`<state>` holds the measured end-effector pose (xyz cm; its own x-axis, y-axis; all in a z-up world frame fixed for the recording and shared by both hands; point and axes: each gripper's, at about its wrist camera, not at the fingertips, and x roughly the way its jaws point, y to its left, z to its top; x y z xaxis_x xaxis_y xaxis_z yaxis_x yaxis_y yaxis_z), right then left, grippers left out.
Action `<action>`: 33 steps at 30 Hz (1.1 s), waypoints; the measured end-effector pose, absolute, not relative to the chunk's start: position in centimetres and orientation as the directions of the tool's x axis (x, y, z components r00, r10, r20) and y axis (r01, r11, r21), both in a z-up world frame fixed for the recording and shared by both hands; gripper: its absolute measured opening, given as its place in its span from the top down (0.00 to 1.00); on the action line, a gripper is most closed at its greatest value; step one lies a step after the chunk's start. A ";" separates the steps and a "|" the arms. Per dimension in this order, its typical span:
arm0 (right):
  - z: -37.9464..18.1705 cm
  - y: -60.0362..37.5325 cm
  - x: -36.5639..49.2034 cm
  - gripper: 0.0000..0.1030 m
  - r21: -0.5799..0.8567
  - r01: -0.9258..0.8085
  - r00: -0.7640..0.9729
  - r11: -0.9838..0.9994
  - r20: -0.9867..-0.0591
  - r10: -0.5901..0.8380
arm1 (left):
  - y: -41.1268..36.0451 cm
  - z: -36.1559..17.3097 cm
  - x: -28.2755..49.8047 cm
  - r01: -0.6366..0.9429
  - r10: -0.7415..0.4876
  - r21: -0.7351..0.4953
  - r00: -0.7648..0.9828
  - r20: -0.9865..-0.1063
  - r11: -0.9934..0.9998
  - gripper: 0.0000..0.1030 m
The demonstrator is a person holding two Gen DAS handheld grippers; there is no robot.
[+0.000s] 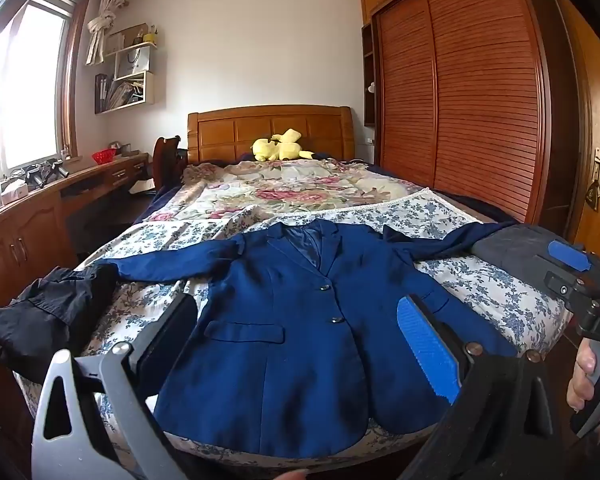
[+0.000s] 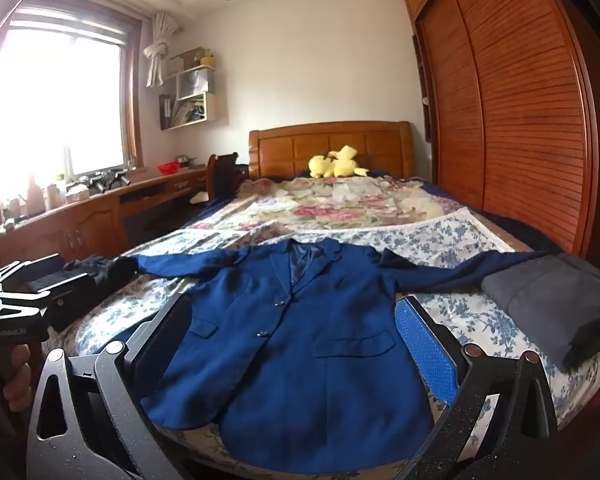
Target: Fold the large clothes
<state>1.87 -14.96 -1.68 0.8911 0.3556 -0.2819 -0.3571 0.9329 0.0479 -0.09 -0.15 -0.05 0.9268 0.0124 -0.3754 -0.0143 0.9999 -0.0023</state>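
Your bed (image 1: 500,300), spread with a blue-flowered sheet, carries the navy blazer (image 1: 300,340) laid flat and face up across its foot end, buttoned, sleeves stretched out to both sides. A folded grey garment (image 2: 552,304) lies on its right sleeve end, and a crumpled black garment (image 1: 48,312) sits by the left sleeve end. Your left tool (image 1: 300,332) and right tool (image 2: 296,336) both hang over the blazer, jaws spread wide, grasping nothing.
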 end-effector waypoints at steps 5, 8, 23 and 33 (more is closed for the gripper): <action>-1.6 -15.0 1.8 0.00 0.050 -0.356 0.891 0.933 -0.282 0.355 | -0.3 -0.2 -0.2 -0.020 0.018 -0.002 0.926 -0.378 1.000 0.02; -1.6 -14.9 1.7 0.00 0.046 -0.357 0.891 0.933 -0.282 0.355 | -0.4 -0.4 -0.5 -0.016 0.012 -0.006 0.926 -0.378 1.000 0.02; -1.6 -14.7 1.2 0.00 0.052 -0.360 0.889 0.932 -0.285 0.359 | -0.5 0.5 -0.9 -0.011 0.011 0.004 0.928 -0.373 1.000 0.02; -1.7 -14.9 1.5 0.00 0.055 -0.361 0.888 0.931 -0.283 0.361 | -0.7 0.7 -0.9 -0.012 0.012 0.004 0.929 -0.369 1.000 0.02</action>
<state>1.45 -14.90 -1.70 0.8883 0.3614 -0.2835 -0.3612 0.9309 0.0552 -0.94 -0.75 0.65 0.9293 0.0123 -0.3692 -0.0116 0.9999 0.0043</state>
